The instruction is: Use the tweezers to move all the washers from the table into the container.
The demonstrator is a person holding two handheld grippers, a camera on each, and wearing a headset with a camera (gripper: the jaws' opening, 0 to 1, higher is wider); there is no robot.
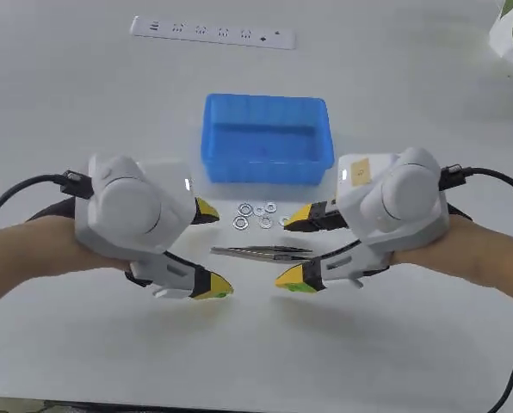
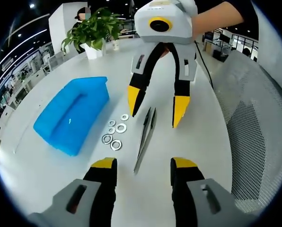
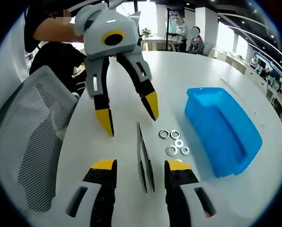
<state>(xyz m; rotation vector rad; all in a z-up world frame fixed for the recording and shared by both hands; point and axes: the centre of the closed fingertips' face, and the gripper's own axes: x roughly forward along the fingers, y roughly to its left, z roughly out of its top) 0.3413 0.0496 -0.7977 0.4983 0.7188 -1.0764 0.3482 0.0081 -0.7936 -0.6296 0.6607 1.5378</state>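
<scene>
Lying flat on the white desk, the tweezers sit between the two facing tongs, touched by neither. Jaws of the left tongs spread apart, empty. Jaws of the right tongs likewise spread, empty. The washers lie loose in a cluster just beyond the tweezers, near the front wall of the blue container.

Bright, even overhead light washes the white worktop almost to glare toward its far edge in the head view. The container casts only a faint, soft shadow. Both gripper views bend strongly at their edges, where distant detail seems slightly blurred.
</scene>
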